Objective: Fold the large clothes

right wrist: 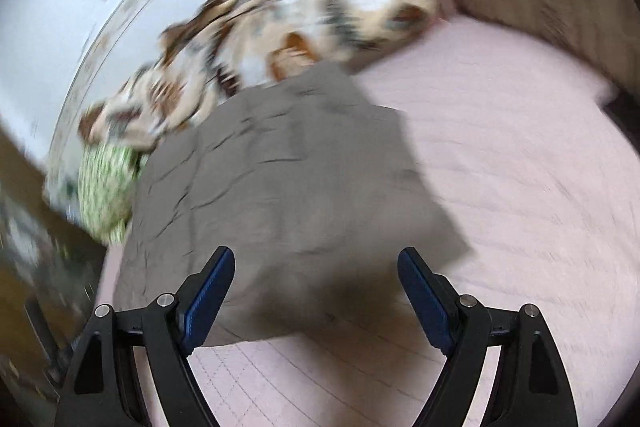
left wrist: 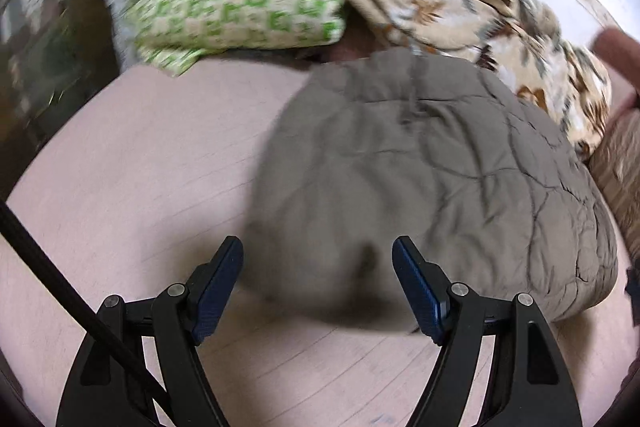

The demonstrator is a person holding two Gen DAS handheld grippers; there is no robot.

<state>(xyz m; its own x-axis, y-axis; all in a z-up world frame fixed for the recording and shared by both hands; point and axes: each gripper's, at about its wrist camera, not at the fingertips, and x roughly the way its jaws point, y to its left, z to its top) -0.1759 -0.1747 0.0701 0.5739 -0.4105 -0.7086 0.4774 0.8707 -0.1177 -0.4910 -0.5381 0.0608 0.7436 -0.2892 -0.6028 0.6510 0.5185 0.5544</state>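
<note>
A grey-brown quilted garment (left wrist: 420, 179) lies folded on the pink quilted bed cover (left wrist: 132, 167). My left gripper (left wrist: 318, 247) is open and empty, its blue pads spread over the garment's near left edge. In the right wrist view the same garment (right wrist: 288, 187) lies on the pink cover (right wrist: 520, 167). My right gripper (right wrist: 316, 255) is open and empty, hovering over the garment's near edge. Both views are motion-blurred.
A floral cream and brown blanket (left wrist: 460, 11) is heaped behind the garment, also in the right wrist view (right wrist: 288, 11). A green-patterned pillow (left wrist: 236, 11) lies at the back left. Dark wooden furniture (left wrist: 48, 47) stands left of the bed. A white wall (right wrist: 52, 11) is behind.
</note>
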